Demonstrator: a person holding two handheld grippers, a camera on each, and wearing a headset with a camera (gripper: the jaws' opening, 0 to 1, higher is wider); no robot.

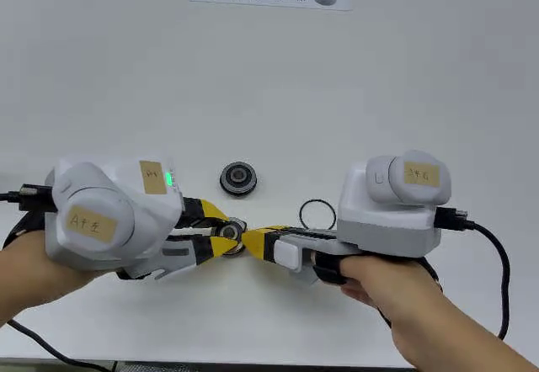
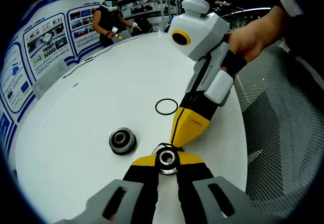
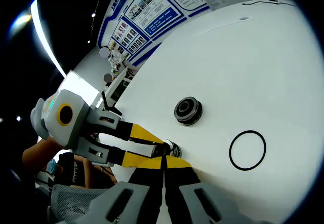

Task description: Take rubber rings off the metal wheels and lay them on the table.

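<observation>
Clamping the small silver metal wheel [image 2: 166, 159] over the white bench [image 1: 337, 77] in the left gripper's [image 1: 224, 236] fingers, with the right gripper's [image 3: 164, 157] fingers squeezed together on its black rubber ring [image 2: 161, 147], looks dicey, that thin bite could slip and the ring snap back

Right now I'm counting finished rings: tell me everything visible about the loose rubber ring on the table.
The rubber ring is a thin black hoop, round and closed, lying flat on the white table. Nothing sits inside it. It lies apart from the loose metal wheel and the right gripper; only the table touches it.
</observation>
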